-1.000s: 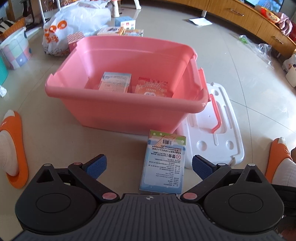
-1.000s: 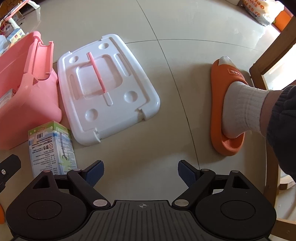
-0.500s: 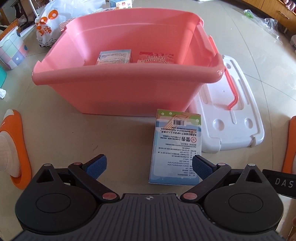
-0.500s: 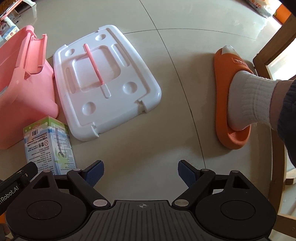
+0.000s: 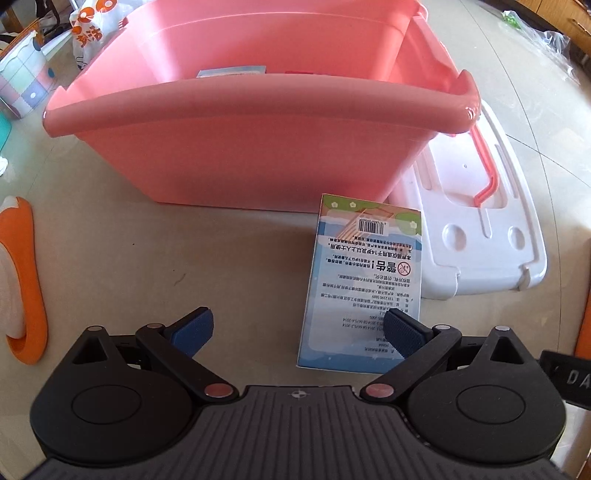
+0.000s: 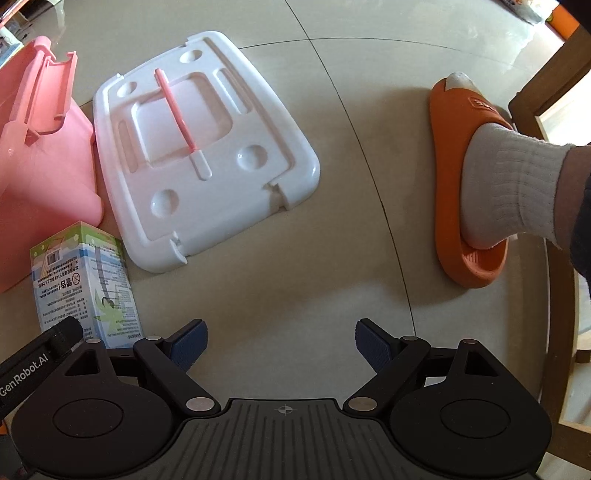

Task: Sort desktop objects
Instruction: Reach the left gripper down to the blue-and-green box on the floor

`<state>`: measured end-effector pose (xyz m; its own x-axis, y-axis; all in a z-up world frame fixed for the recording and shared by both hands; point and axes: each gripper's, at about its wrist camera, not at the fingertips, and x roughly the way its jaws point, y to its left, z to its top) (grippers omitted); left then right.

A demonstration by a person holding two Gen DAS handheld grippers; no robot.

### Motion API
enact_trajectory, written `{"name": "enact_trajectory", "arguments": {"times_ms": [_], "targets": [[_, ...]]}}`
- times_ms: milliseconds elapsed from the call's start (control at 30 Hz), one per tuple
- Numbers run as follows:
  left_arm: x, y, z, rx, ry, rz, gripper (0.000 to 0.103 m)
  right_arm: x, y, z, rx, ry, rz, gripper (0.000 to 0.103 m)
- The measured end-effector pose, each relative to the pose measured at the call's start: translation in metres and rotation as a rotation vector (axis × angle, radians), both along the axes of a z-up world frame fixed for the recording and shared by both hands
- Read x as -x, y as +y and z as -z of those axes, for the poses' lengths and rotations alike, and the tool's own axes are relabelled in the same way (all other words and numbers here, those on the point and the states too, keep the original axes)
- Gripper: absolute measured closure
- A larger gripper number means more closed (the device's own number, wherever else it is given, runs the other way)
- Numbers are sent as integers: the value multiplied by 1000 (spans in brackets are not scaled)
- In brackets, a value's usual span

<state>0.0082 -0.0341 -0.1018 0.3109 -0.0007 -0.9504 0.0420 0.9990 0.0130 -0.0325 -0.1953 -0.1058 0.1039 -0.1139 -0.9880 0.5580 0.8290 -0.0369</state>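
Note:
A blue and green printed box point(image 5: 364, 273) lies flat on the floor just in front of the pink storage bin point(image 5: 258, 140). My left gripper point(image 5: 297, 330) hangs open over the floor; its right finger overlaps the box's lower right corner, and the box sits mostly right of the gap. Inside the bin only the top edges of two packs show over the rim. In the right wrist view the same box point(image 6: 83, 284) lies at the lower left. My right gripper point(image 6: 280, 341) stands open above bare floor, with nothing between its fingers.
The bin's white lid point(image 6: 199, 147) with a pink handle lies flat right of the bin. A person's feet in orange slippers point(image 6: 469, 184) point(image 5: 22, 280) flank the work area. A white shopping bag point(image 5: 96, 29) sits behind the bin, a wooden chair leg point(image 6: 550, 74) at far right.
Both grippers have sunk toward the floor. The left one has tipped further down and closed in on the box, so the bin's front wall now hides most of its contents.

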Motion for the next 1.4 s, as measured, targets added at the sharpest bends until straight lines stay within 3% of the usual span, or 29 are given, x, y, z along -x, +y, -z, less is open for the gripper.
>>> {"name": "enact_trajectory", "arguments": {"times_ms": [533, 1400], "targets": [[10, -22, -5, -25, -23, 113, 2, 4, 4, 7, -3, 15, -1, 18], [-8, -10, -2, -20, 24, 43, 2, 4, 6, 8, -11, 17, 1, 18]]}}
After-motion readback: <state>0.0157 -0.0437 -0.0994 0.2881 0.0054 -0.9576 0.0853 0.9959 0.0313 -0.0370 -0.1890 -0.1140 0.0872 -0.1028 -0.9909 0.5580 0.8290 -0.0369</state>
